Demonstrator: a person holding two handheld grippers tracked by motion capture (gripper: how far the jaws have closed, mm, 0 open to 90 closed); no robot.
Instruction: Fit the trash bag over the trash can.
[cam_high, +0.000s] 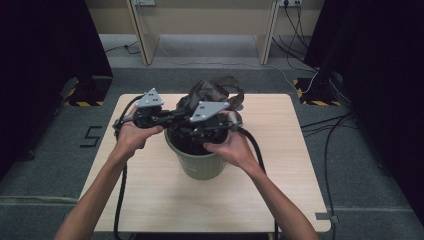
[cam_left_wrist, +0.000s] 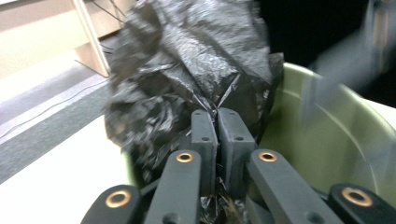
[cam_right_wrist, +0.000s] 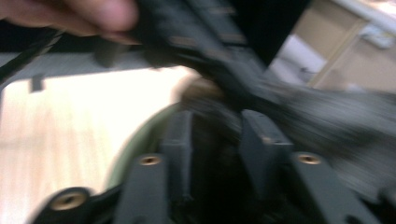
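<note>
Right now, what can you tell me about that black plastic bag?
The black bag is thin, crinkled, glossy plastic, bunched and standing up out of the green bucket on the wooden table. Part hangs over the bucket's rim. The left gripper is shut on a fold of it.

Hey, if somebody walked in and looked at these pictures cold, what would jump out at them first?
Probably the crumpled black plastic bag bulging out of the green bucket in the middle of the wooden table. Next, the left gripper, shut on a fold of that bag at the bucket's rim, with the right gripper over the bucket's mouth beside it.
</note>
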